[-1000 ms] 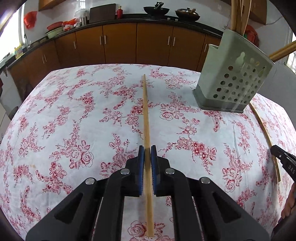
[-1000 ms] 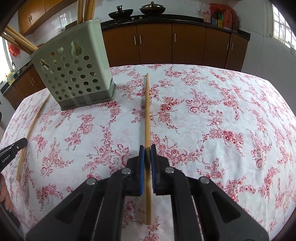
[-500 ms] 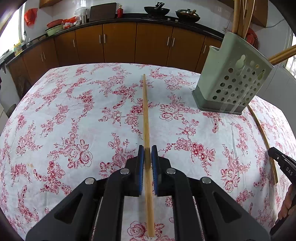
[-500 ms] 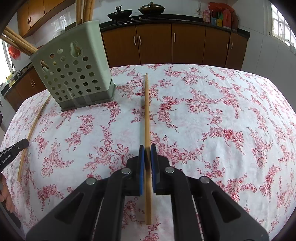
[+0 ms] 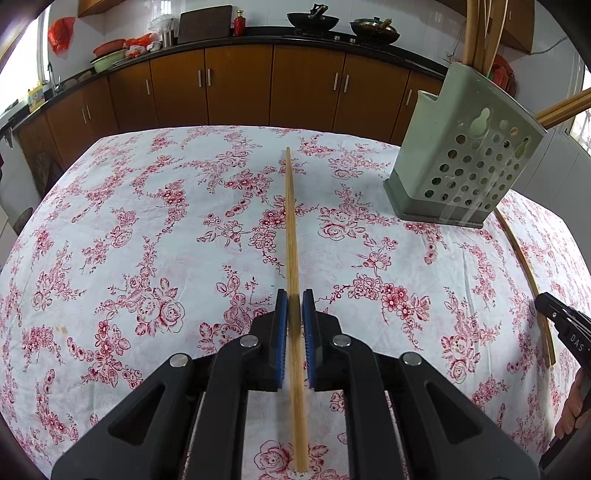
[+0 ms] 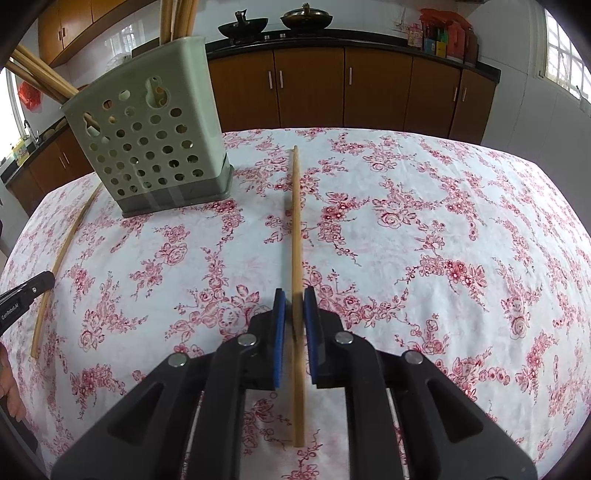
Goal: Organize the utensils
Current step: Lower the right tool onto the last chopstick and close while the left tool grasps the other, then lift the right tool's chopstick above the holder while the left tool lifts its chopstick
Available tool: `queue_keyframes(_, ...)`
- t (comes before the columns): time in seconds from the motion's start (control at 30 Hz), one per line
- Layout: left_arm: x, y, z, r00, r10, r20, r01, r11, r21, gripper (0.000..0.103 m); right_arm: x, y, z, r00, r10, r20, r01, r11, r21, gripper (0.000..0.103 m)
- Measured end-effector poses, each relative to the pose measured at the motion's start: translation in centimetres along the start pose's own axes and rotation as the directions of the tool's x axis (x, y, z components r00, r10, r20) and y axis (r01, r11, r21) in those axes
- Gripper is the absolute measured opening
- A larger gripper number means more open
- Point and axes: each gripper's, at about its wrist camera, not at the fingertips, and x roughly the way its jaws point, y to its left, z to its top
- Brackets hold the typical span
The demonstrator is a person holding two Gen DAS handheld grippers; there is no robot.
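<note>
Broadly, the flowered tablecloth (image 5: 147, 221) carries a green holder (image 5: 465, 162) already stocked with sticks, probably the destination. Each chopstick lies flat for pinching: the left gripper (image 5: 294, 310) clamps one chopstick (image 5: 290, 221); the right gripper (image 6: 294, 308), jaws opening, straddles another chopstick (image 6: 295, 221). Holder's inside stays hidden.

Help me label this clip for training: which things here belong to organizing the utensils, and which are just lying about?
Part of the job:
- left-hand chopstick
- right-hand chopstick
- green holder, with standing chopsticks already in it

Just lying about:
- wok on the counter
- red bottle
- floral tablecloth
</note>
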Motion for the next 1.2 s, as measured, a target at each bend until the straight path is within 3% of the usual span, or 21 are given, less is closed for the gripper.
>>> queue_keyframes(0.57, -1.0, -0.3, -1.3, 1.0, 0.006, -0.003, -0.006, 0.999, 0.04, 0.014, -0.7, -0.6, -0.5, 1.0, 0.0, 0.0, 0.0, 1.0, 0.026, 0.017)
queue_keyframes(1.03, -1.4, -1.6, -2.1, 0.999, 0.053, -0.004, -0.052, 0.995, 0.082, 0.017, -0.9, -0.1, -0.8, 1.0, -0.025, -0.001, 0.025, 1.0, 0.004, 0.017)
queue_keyframes(1.2, -1.4, -1.4, -1.9, 0.999, 0.046, -0.005, -0.046, 0.996, 0.072, 0.008, -1.0, -0.1, -0.8, 1.0, -0.017, -0.001, 0.017, 1.0, -0.009, 0.008)
